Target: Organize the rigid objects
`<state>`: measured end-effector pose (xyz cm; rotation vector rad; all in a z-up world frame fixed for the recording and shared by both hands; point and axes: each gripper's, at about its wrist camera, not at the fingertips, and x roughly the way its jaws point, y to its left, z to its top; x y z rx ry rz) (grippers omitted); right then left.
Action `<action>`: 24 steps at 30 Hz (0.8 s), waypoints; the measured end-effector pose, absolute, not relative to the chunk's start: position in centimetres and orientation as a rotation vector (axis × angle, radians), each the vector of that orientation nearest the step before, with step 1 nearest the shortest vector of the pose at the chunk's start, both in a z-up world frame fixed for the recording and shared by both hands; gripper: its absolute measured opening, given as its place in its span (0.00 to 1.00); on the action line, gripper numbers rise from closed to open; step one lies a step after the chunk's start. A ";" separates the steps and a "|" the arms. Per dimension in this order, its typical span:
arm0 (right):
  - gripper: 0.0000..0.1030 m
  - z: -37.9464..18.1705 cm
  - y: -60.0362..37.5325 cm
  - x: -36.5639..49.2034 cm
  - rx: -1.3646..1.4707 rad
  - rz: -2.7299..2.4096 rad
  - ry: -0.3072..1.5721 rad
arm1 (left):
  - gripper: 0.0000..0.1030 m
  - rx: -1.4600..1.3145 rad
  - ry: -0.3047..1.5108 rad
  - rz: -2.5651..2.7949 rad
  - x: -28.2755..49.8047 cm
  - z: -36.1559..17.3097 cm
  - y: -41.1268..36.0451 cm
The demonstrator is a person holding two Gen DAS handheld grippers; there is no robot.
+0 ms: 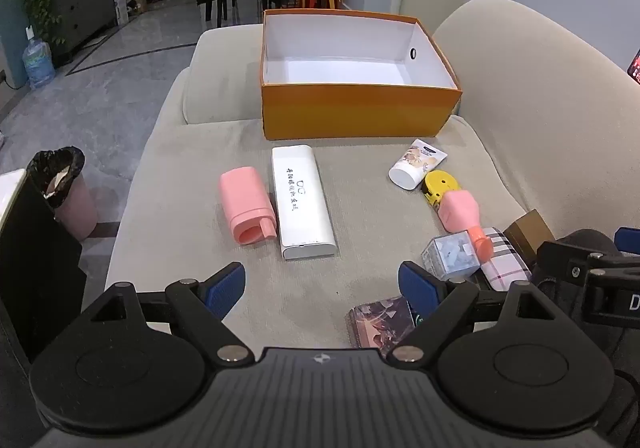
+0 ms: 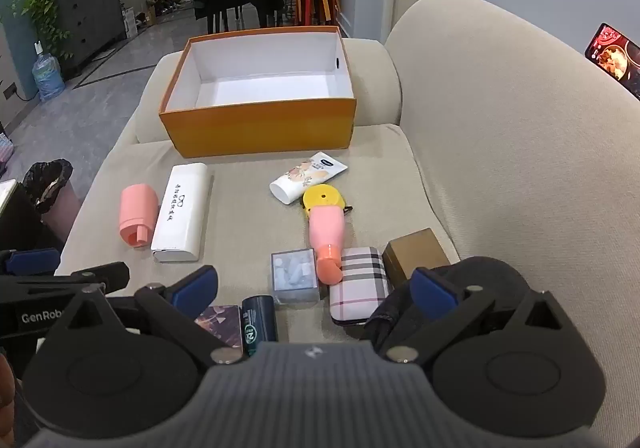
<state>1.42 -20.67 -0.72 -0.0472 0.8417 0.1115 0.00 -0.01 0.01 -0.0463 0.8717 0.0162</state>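
Lying beyond both spread, unladen fingers [image 1: 224,282], white case [image 1: 303,200], orange box [image 1: 352,110].

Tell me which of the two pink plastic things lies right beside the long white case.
The pink cup, lying on its side against the white case. The pink bottle with the orange cap lies apart, by the yellow tape measure.

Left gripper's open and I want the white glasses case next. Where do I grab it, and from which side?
Pinch the white glasses case across its narrow width near the closest end, coming from above. It lies flat, lengthwise away from the left gripper; the pink cup touches one long side, leaving little finger room there.
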 end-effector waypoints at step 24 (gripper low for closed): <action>0.98 -0.6 -20.6 1.6 -0.049 0.110 0.841 | 0.98 -0.067 0.876 0.009 -0.4 0.1 -0.2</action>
